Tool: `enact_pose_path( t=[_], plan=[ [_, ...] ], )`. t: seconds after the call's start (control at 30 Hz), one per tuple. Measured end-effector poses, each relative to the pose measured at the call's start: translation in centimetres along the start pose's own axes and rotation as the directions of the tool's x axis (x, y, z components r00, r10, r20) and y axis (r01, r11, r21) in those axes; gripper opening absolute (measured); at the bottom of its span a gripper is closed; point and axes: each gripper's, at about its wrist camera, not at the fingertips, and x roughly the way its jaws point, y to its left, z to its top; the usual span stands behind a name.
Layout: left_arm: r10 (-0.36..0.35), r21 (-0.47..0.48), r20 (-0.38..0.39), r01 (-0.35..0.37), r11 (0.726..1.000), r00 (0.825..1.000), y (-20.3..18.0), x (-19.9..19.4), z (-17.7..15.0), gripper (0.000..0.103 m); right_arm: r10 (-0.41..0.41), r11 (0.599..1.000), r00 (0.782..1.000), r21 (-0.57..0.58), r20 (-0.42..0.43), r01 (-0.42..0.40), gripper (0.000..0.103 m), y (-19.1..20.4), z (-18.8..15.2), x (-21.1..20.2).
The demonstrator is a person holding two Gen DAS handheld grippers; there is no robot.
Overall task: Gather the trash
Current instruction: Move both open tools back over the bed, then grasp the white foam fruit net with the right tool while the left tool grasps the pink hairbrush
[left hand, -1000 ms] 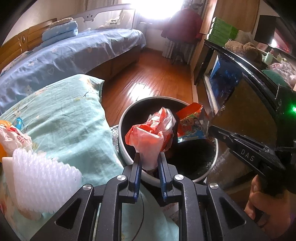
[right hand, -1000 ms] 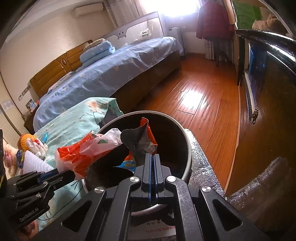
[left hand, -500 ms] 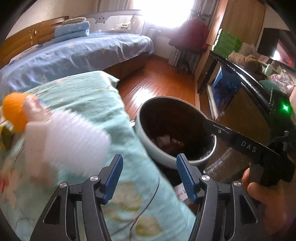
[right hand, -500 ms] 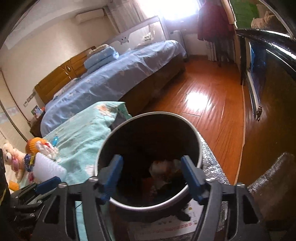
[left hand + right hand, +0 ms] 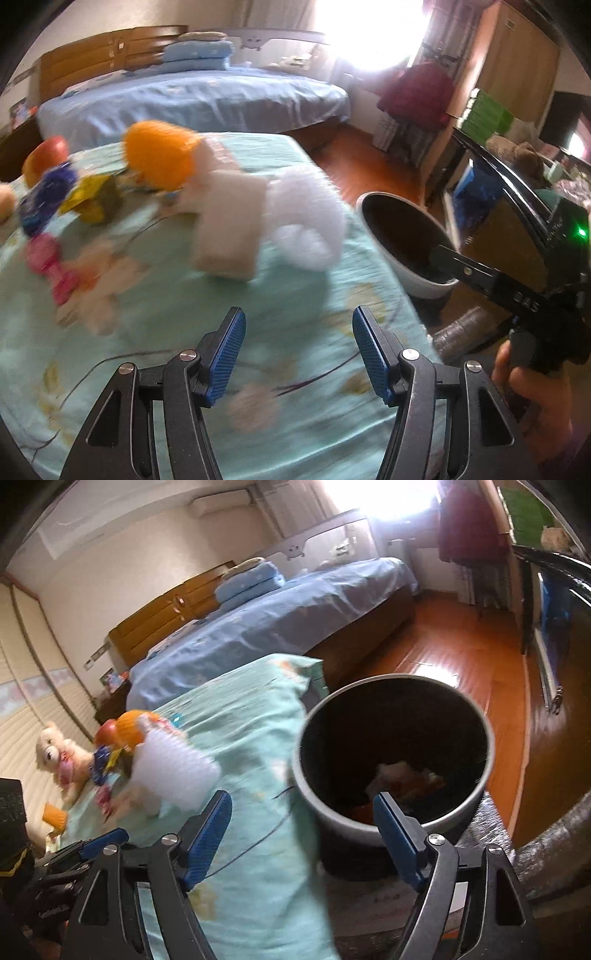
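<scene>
Lying in bin [image 5: 458, 812] | wrappers [image 5: 402, 779] | beyond right fingers [image 5: 395, 827], untouched

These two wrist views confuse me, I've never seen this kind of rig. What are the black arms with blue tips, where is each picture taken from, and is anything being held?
There is no robot here: a person holds a hand-held gripper in each hand, with a wide-angle camera on each looking along its two blue-padded fingers. One picture looks over the left gripper at a table covered by a teal cloth, with a white bristly brush, an orange ball and small blurred toys on it. The person's hand with the other gripper shows at that picture's right. The other picture looks over the right gripper at a dark bin with wrappers at the bottom. Neither gripper holds anything; the right one's jaws are opening.
</scene>
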Motion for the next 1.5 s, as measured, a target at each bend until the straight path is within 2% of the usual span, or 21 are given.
enact_pose_path(
  t=[0.27,0.43,0.77,1.0,1.23,1.3,1.33,1.37,1.4,1.47,1.5],
  plan=[
    [0.088,-0.055,0.013,-0.087,0.995,0.996,3.7,-2.6,-1.3,0.062,0.066,0.993,0.997,-0.093,-0.040,-0.069,0.081,4.5,-1.1,1.2],
    [0.138,-0.132,0.006,-0.136,0.982,0.990,7.1,-3.8,-1.8,0.063,0.090,0.989,0.994,-0.116,-0.060,-0.097,0.081,6.2,-1.4,2.1],
    [0.226,-0.220,-0.024,-0.225,0.949,0.974,11.3,-3.4,-0.9,0.066,0.094,0.974,0.992,-0.198,-0.079,-0.108,0.081,8.9,-1.2,4.1],
    [0.297,-0.273,-0.060,-0.302,0.914,0.953,14.7,-1.7,1.1,0.066,0.090,0.965,0.991,-0.238,-0.097,-0.111,0.081,10.1,-0.3,6.1],
    [0.373,-0.234,-0.076,-0.380,0.895,0.925,15.4,0.6,3.1,0.066,0.079,0.965,0.990,-0.239,-0.118,-0.105,0.080,10.5,0.4,7.7],
    [0.383,-0.217,-0.073,-0.389,0.895,0.921,15.3,1.2,3.2,0.060,0.079,0.967,0.989,-0.230,-0.123,-0.106,0.063,10.6,0.5,8.0],
    [0.384,-0.209,-0.067,-0.389,0.897,0.921,15.2,1.3,3.3,0.045,0.078,0.967,0.988,-0.230,-0.130,-0.106,0.048,10.6,0.5,8.2],
    [0.375,-0.205,-0.060,-0.379,0.902,0.925,15.2,1.3,3.3,0.032,0.079,0.968,0.987,-0.228,-0.137,-0.109,0.040,10.6,0.5,8.3],
    [0.351,-0.202,-0.054,-0.355,0.913,0.935,15.1,1.3,3.3,0.025,0.080,0.968,0.987,-0.225,-0.141,-0.111,0.037,10.7,0.4,8.4],
    [0.339,-0.195,-0.045,-0.341,0.920,0.940,15.1,1.2,3.2,0.018,0.084,0.968,0.987,-0.223,-0.135,-0.113,0.022,10.8,0.3,8.3],
    [0.329,-0.195,-0.035,-0.329,0.924,0.944,15.2,1.0,3.0,0.013,0.092,0.969,0.987,-0.217,-0.128,-0.118,0.017,10.8,0.3,8.0]
  ],
)
